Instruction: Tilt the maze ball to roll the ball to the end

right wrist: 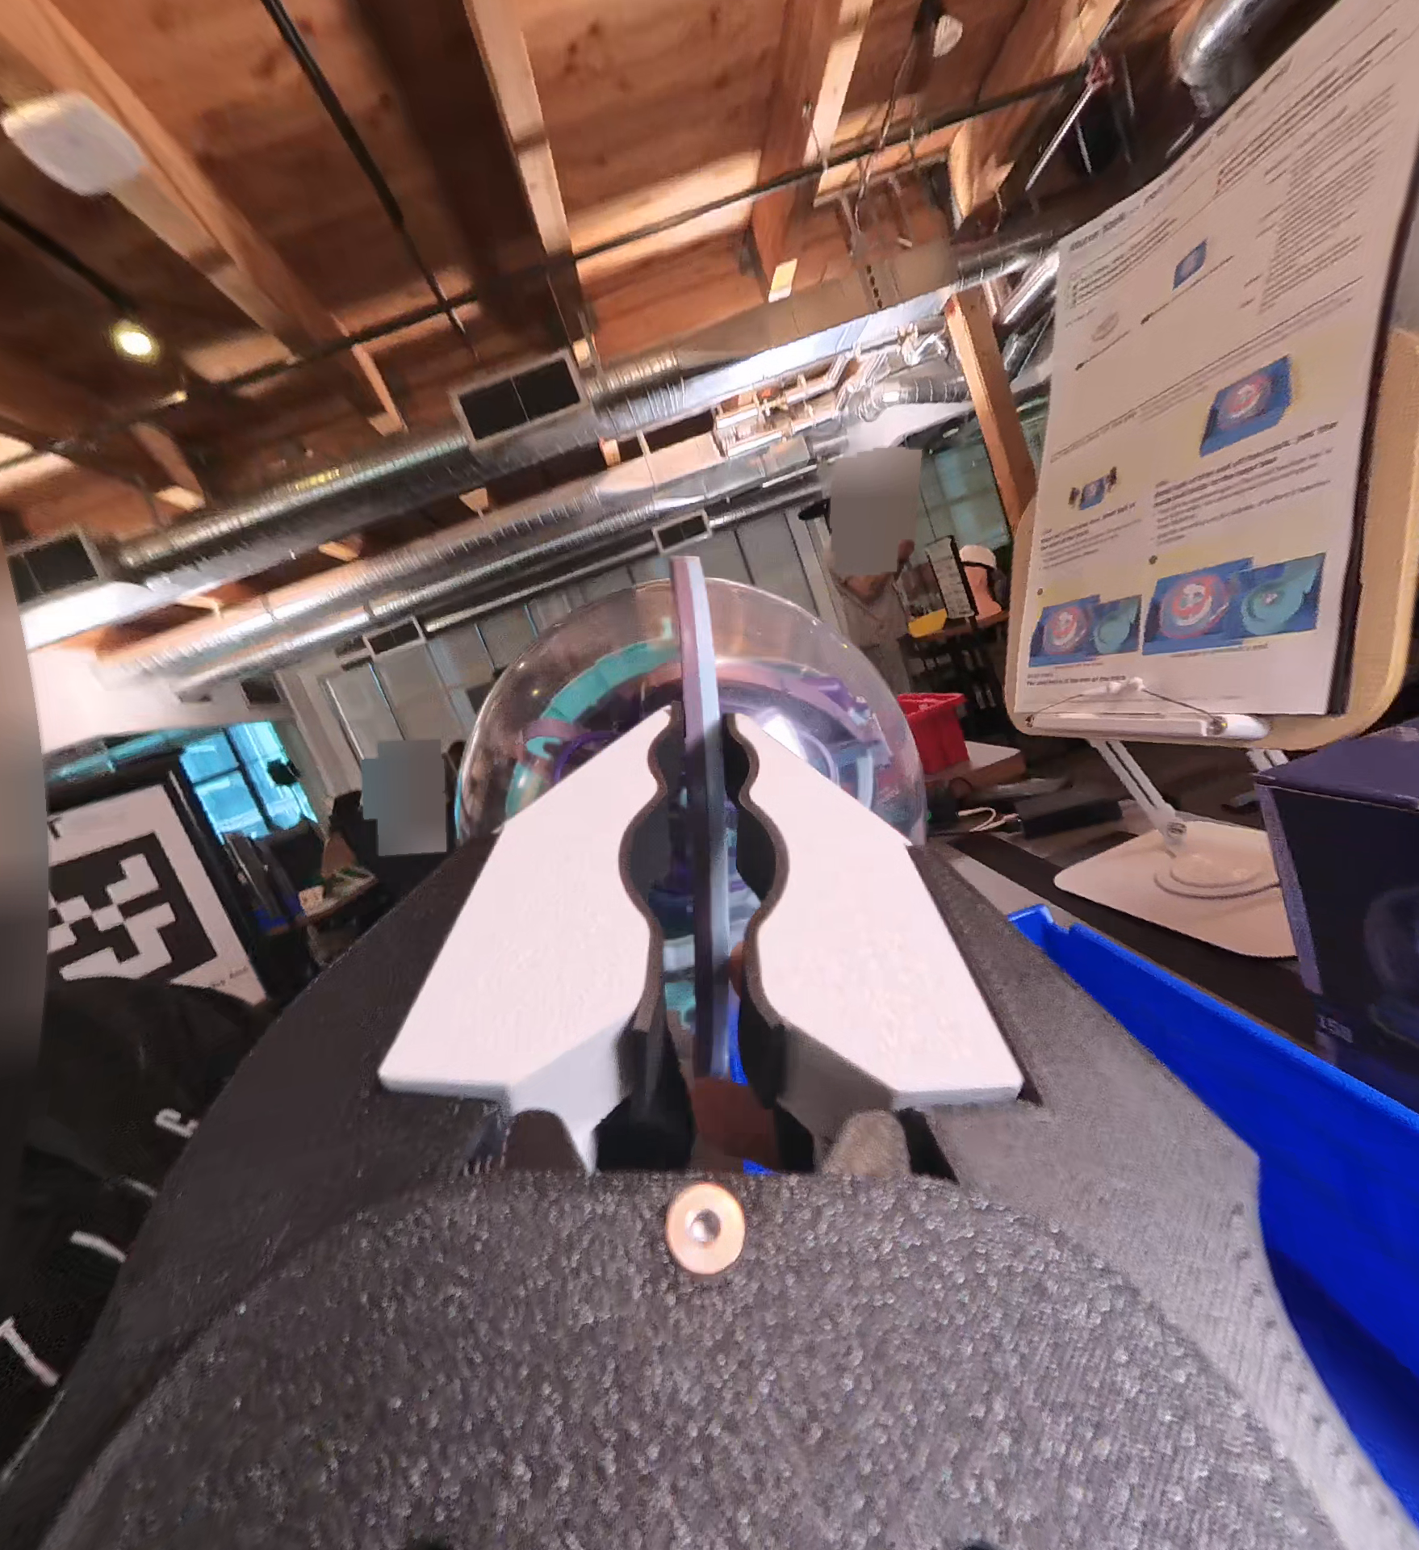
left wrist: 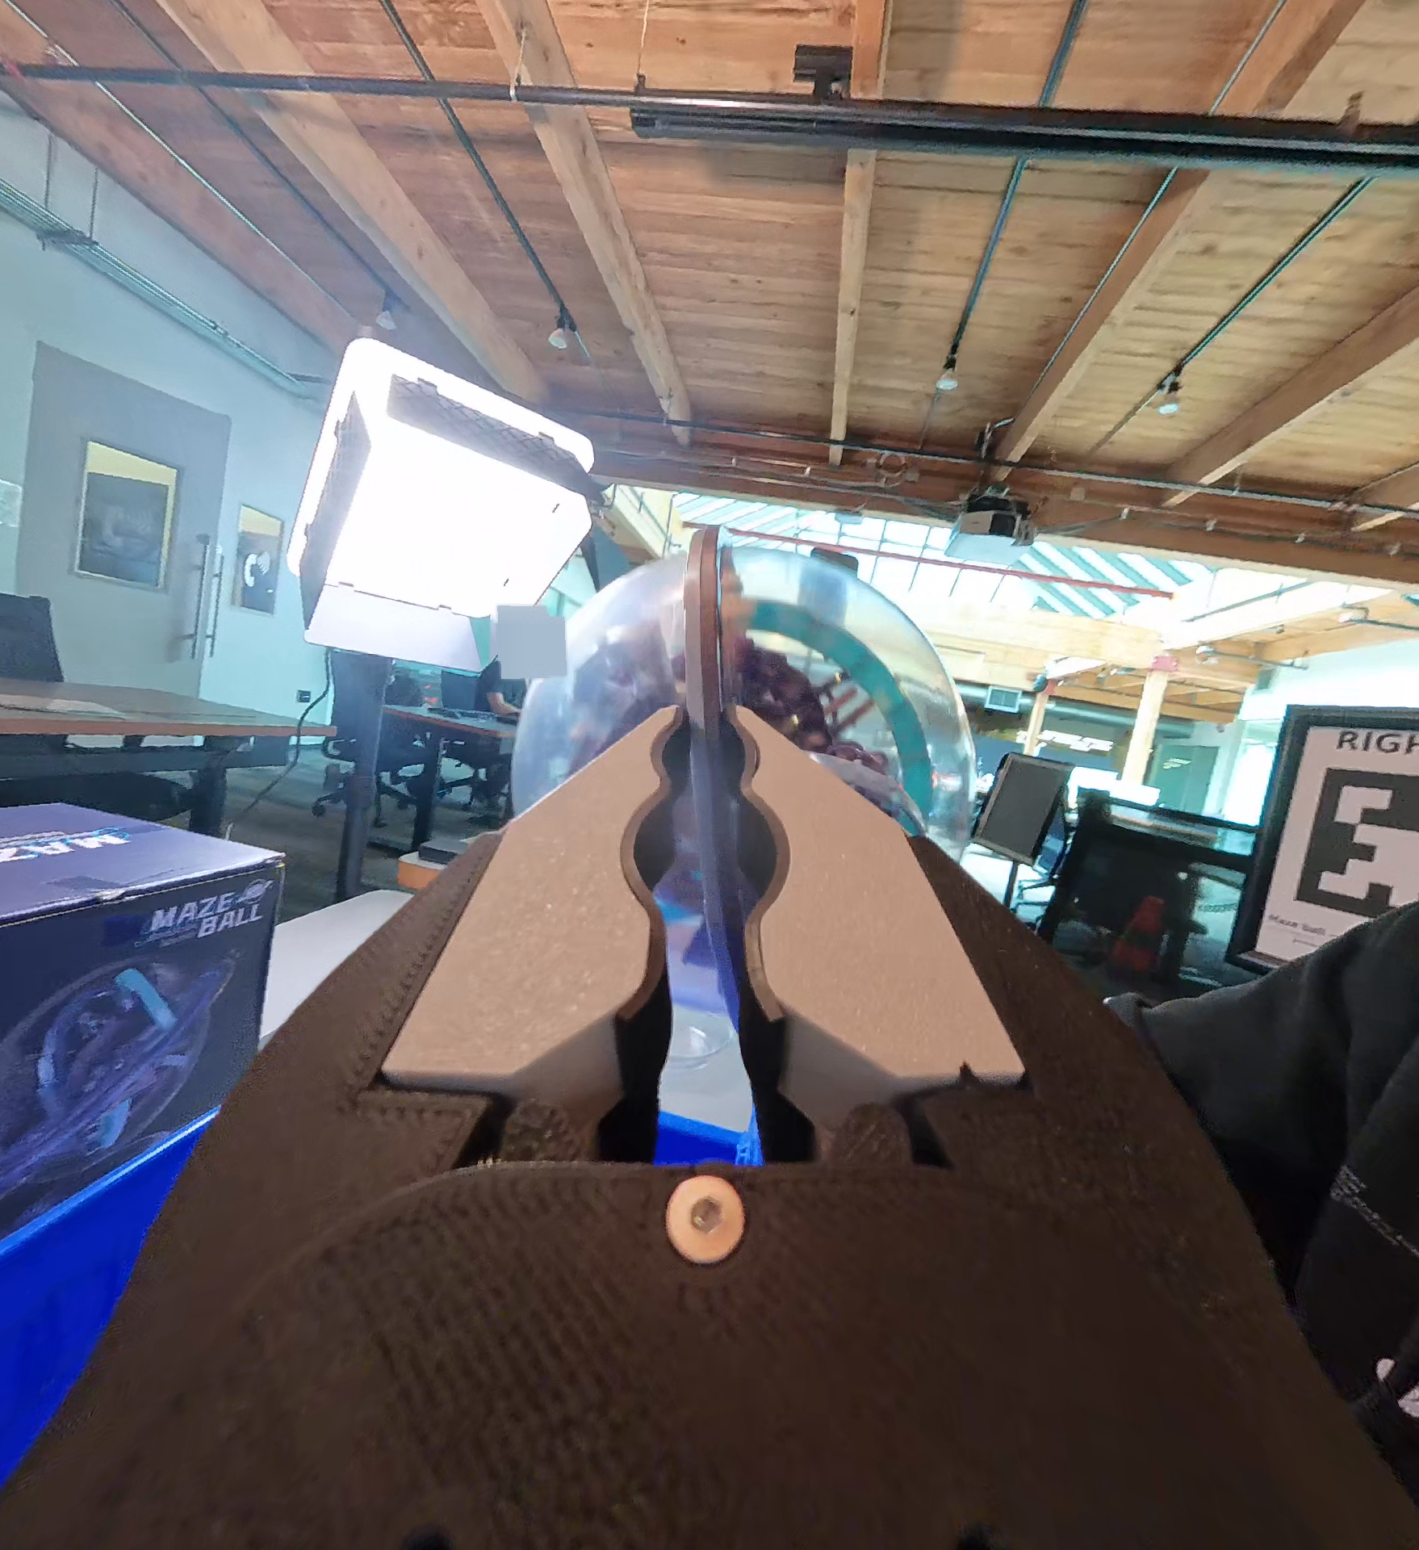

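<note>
The maze ball [left wrist: 857, 671] is a clear sphere with teal and purple tracks inside and a flat dark rim ring around its middle. It is held up in the air. My left gripper [left wrist: 704, 721] is shut on the rim ring, which stands edge-on between its grey fingers [left wrist: 555, 906]. My right gripper [right wrist: 699, 721] is shut on the rim of the same maze ball [right wrist: 798, 671], gripping the ring from the other side. The small ball inside is not visible in either view.
A blue bin [left wrist: 60, 1308] lies below, its wall also showing in the right wrist view [right wrist: 1318, 1132]. The dark toy box [left wrist: 94, 973] stands at left. A marker board [left wrist: 1394, 830], an instruction sheet on a stand [right wrist: 1209, 419], a bright lamp [left wrist: 438, 503] and a person's dark sleeve [left wrist: 1360, 1174] are near.
</note>
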